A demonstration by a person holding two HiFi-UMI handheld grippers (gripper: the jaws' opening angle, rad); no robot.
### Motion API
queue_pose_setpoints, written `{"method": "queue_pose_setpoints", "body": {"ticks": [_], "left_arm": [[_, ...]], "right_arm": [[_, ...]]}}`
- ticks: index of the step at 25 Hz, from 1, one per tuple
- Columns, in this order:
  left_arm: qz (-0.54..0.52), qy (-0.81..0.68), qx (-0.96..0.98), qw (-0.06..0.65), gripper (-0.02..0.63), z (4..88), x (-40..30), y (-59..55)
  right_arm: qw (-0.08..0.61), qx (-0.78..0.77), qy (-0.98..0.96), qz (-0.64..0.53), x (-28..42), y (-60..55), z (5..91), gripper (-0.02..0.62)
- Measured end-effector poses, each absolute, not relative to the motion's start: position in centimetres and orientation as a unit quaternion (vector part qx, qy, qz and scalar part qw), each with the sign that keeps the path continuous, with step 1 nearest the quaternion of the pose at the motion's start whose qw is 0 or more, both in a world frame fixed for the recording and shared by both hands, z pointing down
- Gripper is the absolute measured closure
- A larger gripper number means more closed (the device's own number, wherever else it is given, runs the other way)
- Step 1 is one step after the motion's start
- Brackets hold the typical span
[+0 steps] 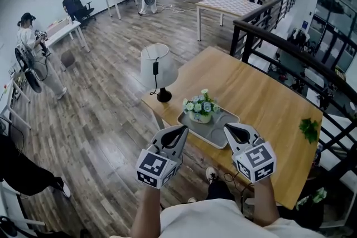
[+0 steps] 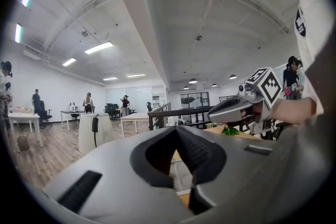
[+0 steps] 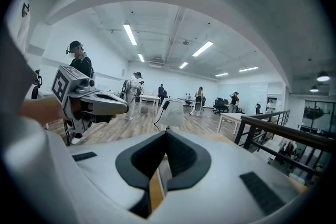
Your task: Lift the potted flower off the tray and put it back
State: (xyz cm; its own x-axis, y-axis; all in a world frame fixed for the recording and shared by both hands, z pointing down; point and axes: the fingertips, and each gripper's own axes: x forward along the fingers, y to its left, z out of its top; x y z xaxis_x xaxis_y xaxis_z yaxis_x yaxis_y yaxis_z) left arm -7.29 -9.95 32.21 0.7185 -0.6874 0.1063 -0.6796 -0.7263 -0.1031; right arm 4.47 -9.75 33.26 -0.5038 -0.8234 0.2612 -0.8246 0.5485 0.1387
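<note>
Head view: potted flower stands upright on the tray; our left gripper and right gripper hover closed, empty, nearside. We could be before lifting or after replacing it.

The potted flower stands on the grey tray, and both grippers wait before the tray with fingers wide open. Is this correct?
Not quite. The fingers of the left gripper and the right gripper are shut, with nothing between them; each gripper view shows it. The potted flower does stand on the grey tray, both grippers before it.
</note>
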Motion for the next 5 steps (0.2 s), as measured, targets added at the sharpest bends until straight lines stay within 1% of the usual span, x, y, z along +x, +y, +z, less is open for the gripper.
{"method": "queue_pose_setpoints", "body": {"ticks": [5], "left_arm": [[-0.069,0.363,-0.929,0.027,0.594,32.67,-6.92,-9.73]], "right_arm": [[0.152,0.478,-0.865,0.005,4.7,-9.48,33.59,0.575]]}}
